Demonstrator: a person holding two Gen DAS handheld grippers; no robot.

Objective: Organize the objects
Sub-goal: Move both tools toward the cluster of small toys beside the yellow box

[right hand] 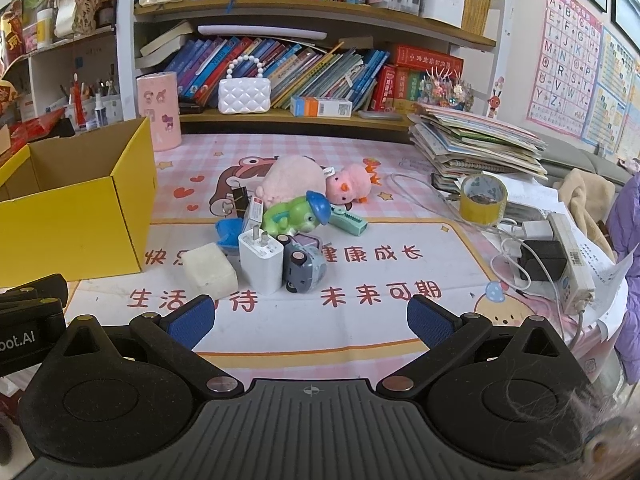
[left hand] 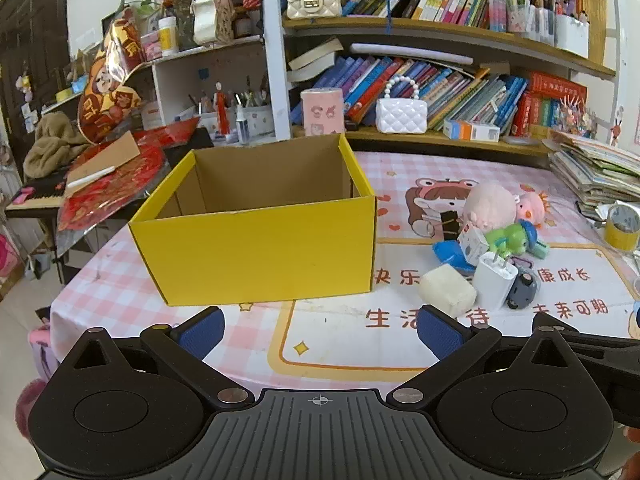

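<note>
An open yellow cardboard box [left hand: 256, 256] [right hand: 72, 232] stands empty on the pink tablecloth. To its right lies a small heap: a white cube [left hand: 448, 290] [right hand: 210, 274], a white charger plug [left hand: 494, 280] [right hand: 261, 266], a grey toy car [right hand: 306, 266], a green figure with a blue cap [right hand: 298, 214], a blue piece [right hand: 230, 236] and pink plush toys [right hand: 292, 178]. My left gripper [left hand: 320, 330] hangs open in front of the box, with nothing between its pads. My right gripper [right hand: 310, 320] is open just short of the heap, holding nothing.
A roll of yellow tape [right hand: 482, 200], a power strip with cables [right hand: 568, 260] and a stack of books [right hand: 476, 144] crowd the table's right side. Bookshelves [right hand: 320, 116] run along the back. Red paper and clutter [left hand: 112, 184] lie left of the box.
</note>
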